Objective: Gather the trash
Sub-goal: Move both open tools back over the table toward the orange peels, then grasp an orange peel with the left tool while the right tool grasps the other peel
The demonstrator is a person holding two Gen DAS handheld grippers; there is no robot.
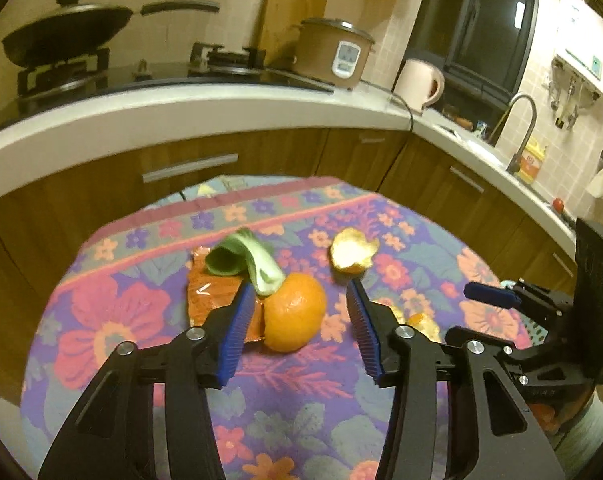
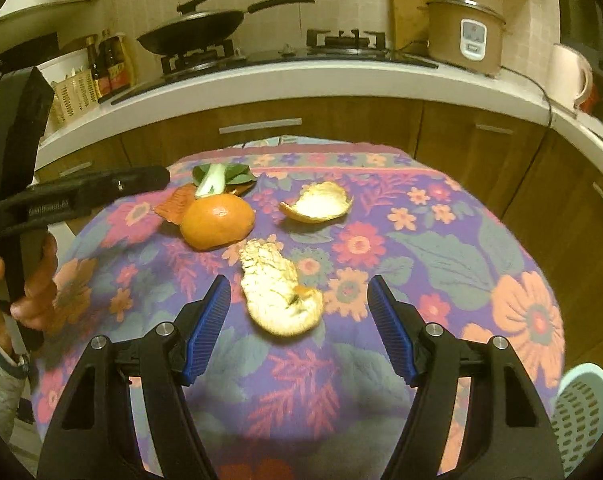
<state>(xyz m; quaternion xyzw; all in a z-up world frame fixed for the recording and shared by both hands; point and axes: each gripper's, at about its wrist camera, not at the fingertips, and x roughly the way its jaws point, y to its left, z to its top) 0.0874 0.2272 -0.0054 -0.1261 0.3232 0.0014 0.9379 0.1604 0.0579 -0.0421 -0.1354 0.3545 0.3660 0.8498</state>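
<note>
Left gripper [image 1: 297, 300] open astride orange peel dome [image 1: 294, 312]; right gripper [image 2: 297, 296] open.

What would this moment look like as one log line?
left gripper: open, at orange peel dome | right gripper: open, around peel strip | nothing held

We see a matt floral cloth [image 2: 441, 264] covering the table, a glossy dimpled orange [image 2: 217, 220], rough pithy peel [image 2: 279, 292], matt black plastic claws with ribbed blue pads [image 1: 237, 332], and wood-grain cabinet fronts [image 1: 261, 156]
</note>
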